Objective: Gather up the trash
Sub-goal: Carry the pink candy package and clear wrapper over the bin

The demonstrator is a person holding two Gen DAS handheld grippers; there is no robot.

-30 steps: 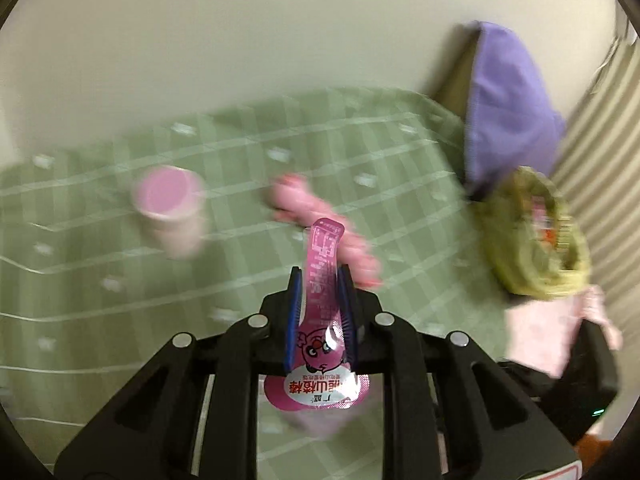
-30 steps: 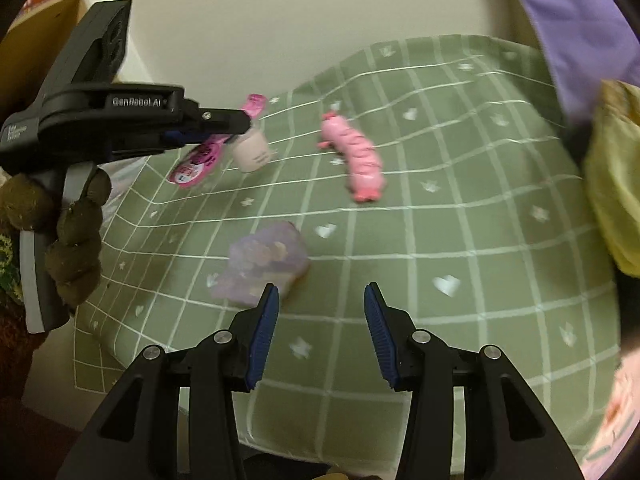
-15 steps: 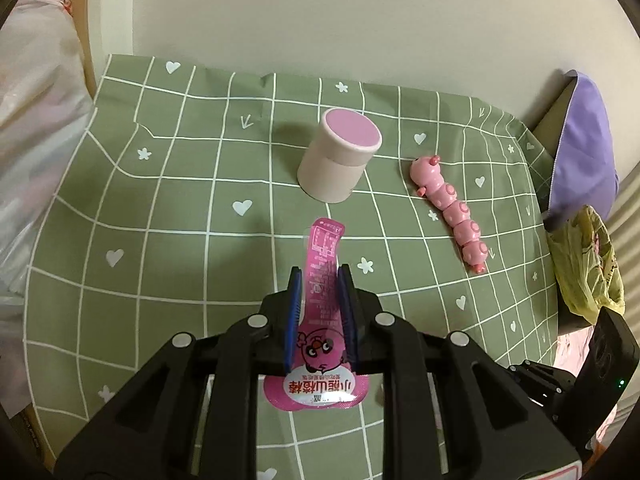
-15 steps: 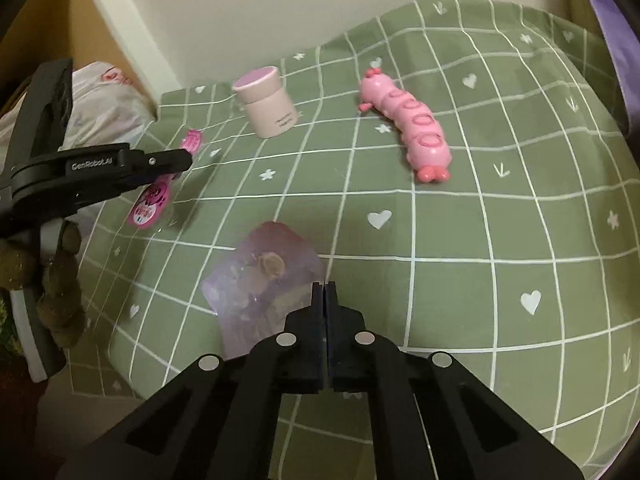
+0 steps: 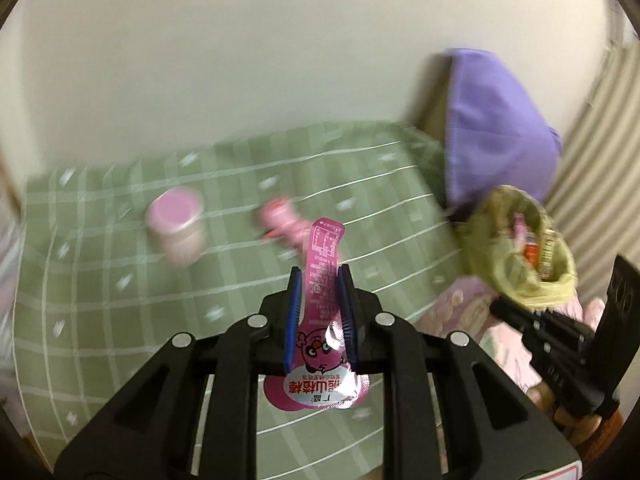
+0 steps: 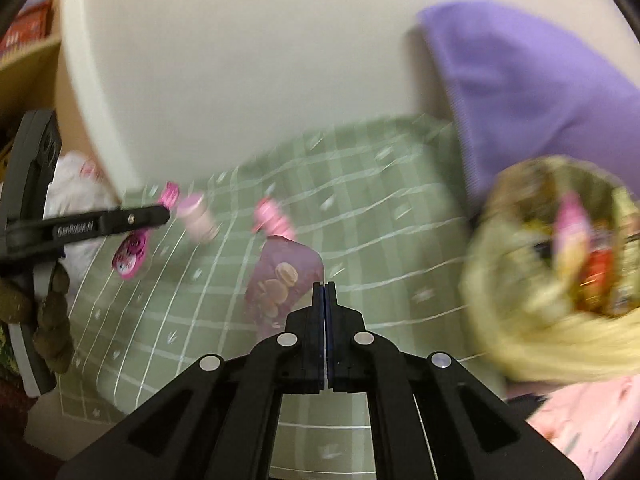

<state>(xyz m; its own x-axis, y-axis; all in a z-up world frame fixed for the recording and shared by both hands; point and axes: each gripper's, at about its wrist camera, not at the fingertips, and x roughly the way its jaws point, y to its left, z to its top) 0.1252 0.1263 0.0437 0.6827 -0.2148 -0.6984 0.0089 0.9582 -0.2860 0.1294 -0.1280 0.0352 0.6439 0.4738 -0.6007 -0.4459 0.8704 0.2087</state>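
My left gripper (image 5: 319,280) is shut on a pink snack wrapper (image 5: 322,268) with a cartoon pig, held above the green checked tablecloth (image 5: 120,320). It also shows in the right wrist view (image 6: 130,254), at the left. My right gripper (image 6: 325,288) is shut on a purple see-through cookie wrapper (image 6: 280,280), lifted off the cloth. A yellow-green trash bag (image 6: 560,272) with wrappers inside hangs open at the right; it also shows in the left wrist view (image 5: 524,248).
A pink-lidded jar (image 5: 176,228) and a pink caterpillar toy (image 5: 280,224) stand on the cloth. A purple cushion (image 5: 492,128) leans at the back right. A white plastic bag (image 6: 80,188) lies left of the table. Both views are motion-blurred.
My right gripper has lifted the purple wrapper off the cloth and swung right toward the trash bag. My left gripper, still holding the pink wrapper, has also turned right.
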